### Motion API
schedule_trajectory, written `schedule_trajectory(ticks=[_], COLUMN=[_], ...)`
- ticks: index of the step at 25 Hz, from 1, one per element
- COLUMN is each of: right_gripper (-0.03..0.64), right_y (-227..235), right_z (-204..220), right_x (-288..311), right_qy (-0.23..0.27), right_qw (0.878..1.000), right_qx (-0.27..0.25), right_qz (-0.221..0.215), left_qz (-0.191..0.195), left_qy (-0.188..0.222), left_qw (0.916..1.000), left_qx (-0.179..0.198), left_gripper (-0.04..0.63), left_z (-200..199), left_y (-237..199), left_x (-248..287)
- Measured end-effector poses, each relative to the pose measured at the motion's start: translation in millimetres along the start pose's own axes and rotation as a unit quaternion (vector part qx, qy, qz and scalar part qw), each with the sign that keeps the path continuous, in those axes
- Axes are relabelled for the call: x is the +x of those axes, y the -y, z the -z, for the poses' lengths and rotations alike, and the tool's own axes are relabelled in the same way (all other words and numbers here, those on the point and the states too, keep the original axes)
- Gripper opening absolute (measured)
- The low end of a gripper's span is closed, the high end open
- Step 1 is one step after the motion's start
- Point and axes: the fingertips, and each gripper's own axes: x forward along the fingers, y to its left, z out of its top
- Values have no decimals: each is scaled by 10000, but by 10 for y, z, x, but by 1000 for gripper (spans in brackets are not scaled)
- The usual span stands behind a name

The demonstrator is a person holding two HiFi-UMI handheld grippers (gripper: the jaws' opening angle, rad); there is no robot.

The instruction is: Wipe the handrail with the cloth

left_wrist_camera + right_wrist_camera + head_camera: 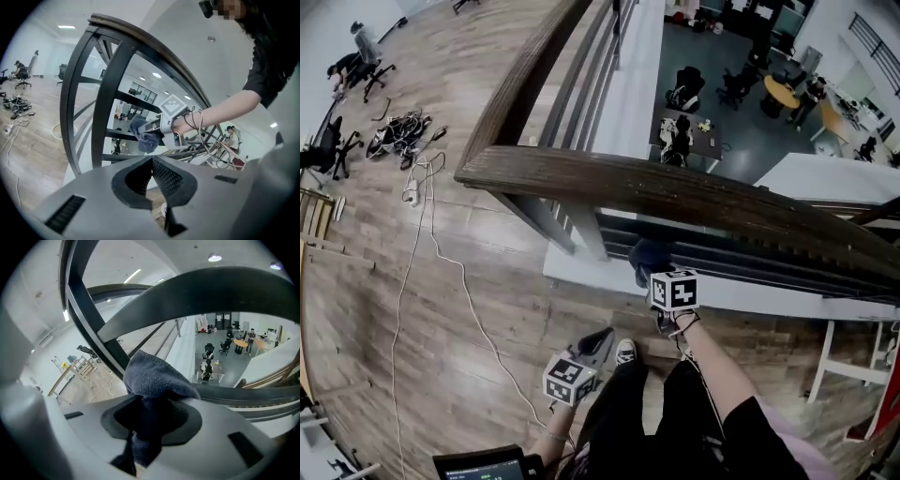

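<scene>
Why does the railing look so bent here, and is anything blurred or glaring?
Left gripper view: the wide-angle lens bows the handrail into an arc, and the corners go black. Right gripper view: the cloth is sharp, a ceiling light is blown out white. Head view: the floor curves toward the edges.

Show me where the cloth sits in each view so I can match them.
Head view: cloth at centre, just below the handrail, at the tip of the right gripper.
Left gripper view: cloth at centre, held by the right gripper, in front of the railing bars.
Right gripper view: cloth at lower centre, bunched between that gripper's jaws.
Shared landmark: the wooden handrail.
</scene>
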Motion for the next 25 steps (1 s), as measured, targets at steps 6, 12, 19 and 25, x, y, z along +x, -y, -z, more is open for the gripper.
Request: schedule_trajectory(ticks=[6, 12, 19, 25], right_gripper=[104, 104, 104, 104], right_y=[-354, -266, 252, 963], right_z=[-229, -248, -125, 36], right_x=[510, 752, 653, 177], right_qy=[-128, -316, -322, -349], right_qw=[9990, 9983, 9973, 9940], right_qx=[-400, -484, -497, -402], right_qz=[-132, 72, 431, 954], left_qz=[-305, -433, -252, 56], left_qy=[-12, 39, 45, -161], left_qw=[9992, 9986, 9997, 9997], left_qx=[-248, -303, 29, 186], left_gripper=[2, 2, 2, 2], left_z=[202, 233, 215, 79], left_y=[-303, -441, -406, 3], left_x=[-301, -350, -144, 141])
